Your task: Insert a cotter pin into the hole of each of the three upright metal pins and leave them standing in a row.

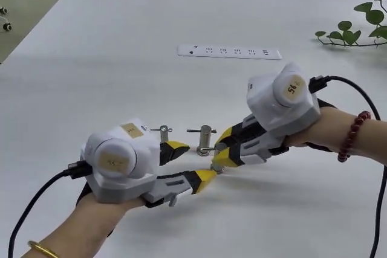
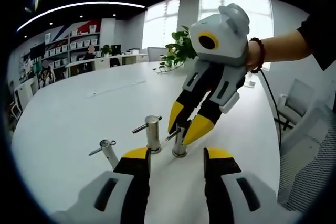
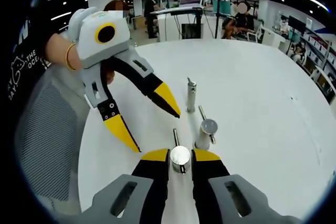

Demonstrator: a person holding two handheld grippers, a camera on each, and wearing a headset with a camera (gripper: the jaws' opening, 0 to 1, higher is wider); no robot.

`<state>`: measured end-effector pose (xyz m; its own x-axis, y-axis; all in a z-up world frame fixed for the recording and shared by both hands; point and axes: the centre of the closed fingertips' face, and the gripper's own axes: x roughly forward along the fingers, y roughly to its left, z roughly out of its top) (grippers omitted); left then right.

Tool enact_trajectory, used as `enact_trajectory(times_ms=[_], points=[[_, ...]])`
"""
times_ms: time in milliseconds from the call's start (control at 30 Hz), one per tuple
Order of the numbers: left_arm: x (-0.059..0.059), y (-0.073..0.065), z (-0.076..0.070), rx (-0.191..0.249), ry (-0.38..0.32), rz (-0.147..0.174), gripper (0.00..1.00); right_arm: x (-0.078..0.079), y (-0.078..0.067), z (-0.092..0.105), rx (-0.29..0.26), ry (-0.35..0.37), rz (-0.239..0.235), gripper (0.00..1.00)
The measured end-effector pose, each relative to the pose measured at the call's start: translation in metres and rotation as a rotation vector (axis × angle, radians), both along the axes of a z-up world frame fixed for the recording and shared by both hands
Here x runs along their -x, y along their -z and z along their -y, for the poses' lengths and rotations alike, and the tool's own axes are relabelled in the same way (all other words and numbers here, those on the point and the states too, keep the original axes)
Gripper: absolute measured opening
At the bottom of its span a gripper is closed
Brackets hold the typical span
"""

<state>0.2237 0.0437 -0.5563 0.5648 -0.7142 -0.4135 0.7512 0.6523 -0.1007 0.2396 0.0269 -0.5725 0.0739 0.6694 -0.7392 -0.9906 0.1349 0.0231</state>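
— Left gripper [image 1: 192, 161] is sitting nearest me, jaws spread wide and holding nothing. Right gripper [image 3: 180, 157] is clamping the head of the held pin [image 2: 179, 144], which is standing on the table [image 1: 121, 58].

— How are you expecting that pin to handle?

— I'm reckoning on solid steel: small, stiff, heavy for its size, and smooth and round, so it's liable to twist or slide in the pads. I'm judging the head or shank the place to hold, square across, staying off the cotter [image 3: 176, 137] poking out of it. That wire is looking thin and bendable.

— And the others?

— Mid pin [image 2: 153, 132] is standing just beside the held one, with the end pin [image 2: 109, 153] a little further along. Both are standing upright, each carrying a cotter as far as I'm able to tell. All three are forming a rough row.

— Anything getting in the way?

— Mid pin's cotter is jutting out both sides, close to my right jaws, so I'm worrying about snagging it on letting go. Left jaws are crowding the row too, and these narrow bases are looking tippy. Power strip [image 1: 230, 51] and plant [image 1: 357, 28] are lying well apart, troubling nothing.
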Motion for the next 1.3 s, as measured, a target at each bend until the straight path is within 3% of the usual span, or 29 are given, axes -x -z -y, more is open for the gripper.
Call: enact_trajectory(times_ms=[700,1300], points=[[0.008,-0.02,-0.028,0.015,-0.037,0.015,0.54,0.0,-0.001,0.002,0.001,-0.003,-0.004,0.08],[0.012,-0.034,-0.051,0.02,-0.095,0.043,0.68,-0.008,-0.014,0.019,0.007,0.0,0.04,0.08]])
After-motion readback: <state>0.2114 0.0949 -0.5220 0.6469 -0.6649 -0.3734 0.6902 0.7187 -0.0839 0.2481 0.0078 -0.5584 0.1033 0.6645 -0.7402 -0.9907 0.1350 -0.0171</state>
